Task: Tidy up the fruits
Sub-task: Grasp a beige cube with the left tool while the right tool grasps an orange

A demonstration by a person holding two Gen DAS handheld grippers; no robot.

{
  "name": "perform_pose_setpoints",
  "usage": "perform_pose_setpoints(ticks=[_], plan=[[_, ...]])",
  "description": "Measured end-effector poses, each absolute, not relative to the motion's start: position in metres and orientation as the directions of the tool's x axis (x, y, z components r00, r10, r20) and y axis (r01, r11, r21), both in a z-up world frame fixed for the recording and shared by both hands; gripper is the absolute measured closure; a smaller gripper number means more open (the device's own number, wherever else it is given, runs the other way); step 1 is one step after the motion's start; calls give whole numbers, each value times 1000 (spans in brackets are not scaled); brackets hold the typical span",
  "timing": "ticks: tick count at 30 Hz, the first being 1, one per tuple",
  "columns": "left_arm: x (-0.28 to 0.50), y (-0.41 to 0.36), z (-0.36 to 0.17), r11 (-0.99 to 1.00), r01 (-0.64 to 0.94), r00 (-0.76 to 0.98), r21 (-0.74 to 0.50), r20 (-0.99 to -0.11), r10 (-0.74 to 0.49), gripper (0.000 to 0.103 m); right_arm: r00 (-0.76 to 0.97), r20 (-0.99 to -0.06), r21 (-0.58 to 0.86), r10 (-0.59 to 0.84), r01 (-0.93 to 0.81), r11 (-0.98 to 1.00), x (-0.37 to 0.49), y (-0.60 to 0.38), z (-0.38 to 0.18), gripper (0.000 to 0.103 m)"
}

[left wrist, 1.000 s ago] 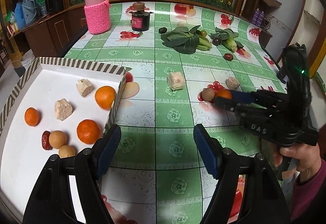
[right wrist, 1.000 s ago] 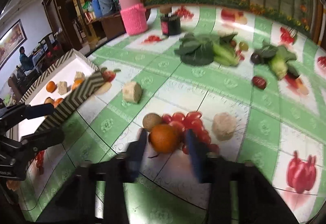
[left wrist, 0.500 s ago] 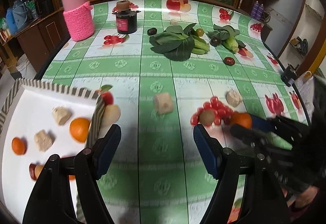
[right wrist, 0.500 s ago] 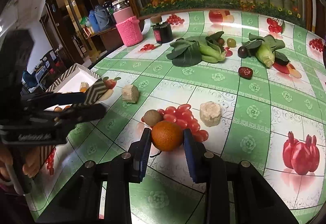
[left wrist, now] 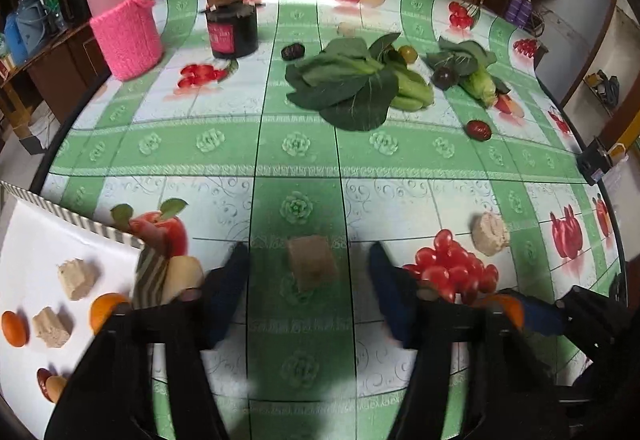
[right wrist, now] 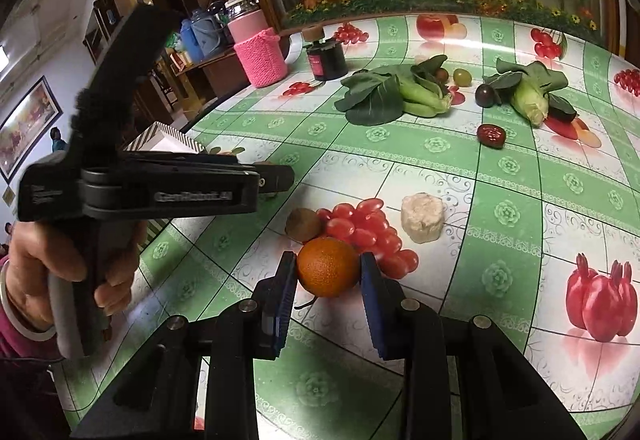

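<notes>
Two grippers work the green-and-white fruit-print tablecloth (right wrist: 440, 144), one pinching fruit, one spread wide.

Right gripper (right wrist: 328, 282) has both blue pads pressed against a round orange tangerine (right wrist: 328, 267) just beside a brown kiwi (right wrist: 303, 225) and a pale beige cake chunk (right wrist: 422, 217). Left gripper (left wrist: 308, 294) is spread apart around a tan cube-shaped cake piece (left wrist: 312, 263), not touching it. Close at its left stands the white tray with striped rim (left wrist: 28, 236), holding oranges and cake pieces; leafy greens (left wrist: 348, 84) lie well beyond.
</notes>
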State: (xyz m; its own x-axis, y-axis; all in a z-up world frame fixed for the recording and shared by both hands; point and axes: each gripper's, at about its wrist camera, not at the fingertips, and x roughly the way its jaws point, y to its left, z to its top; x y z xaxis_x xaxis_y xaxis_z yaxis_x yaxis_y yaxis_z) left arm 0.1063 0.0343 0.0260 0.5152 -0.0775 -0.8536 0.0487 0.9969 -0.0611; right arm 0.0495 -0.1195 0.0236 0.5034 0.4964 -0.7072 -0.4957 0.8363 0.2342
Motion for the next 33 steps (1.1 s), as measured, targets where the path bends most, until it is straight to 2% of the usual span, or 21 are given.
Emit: perform_pose_setpoints(ticks=[1, 2, 7, 26, 33], plan=[[107, 34, 23, 997, 53, 507, -64, -858, -82, 68, 504, -706, 239, 497, -491, 837, 50, -121, 24, 71], [107, 35, 21, 996, 56, 502, -64, -861, -84, 73, 503, -705, 245, 500, -489, 837, 50, -122, 24, 71], [101, 38, 21, 996, 67, 505, -63, -858, -88, 84, 505, -700, 244, 504, -494, 834, 49, -120, 26, 71], [28, 61, 53, 990, 80, 588, -118, -796, -143, 86, 520, -682, 227, 514, -517, 825, 21, -106, 43, 71], [0, 68, 67, 994, 71, 636, -80, -764, -107, 85, 517, -675, 227, 527, -534, 814, 6, -91, 49, 71]])
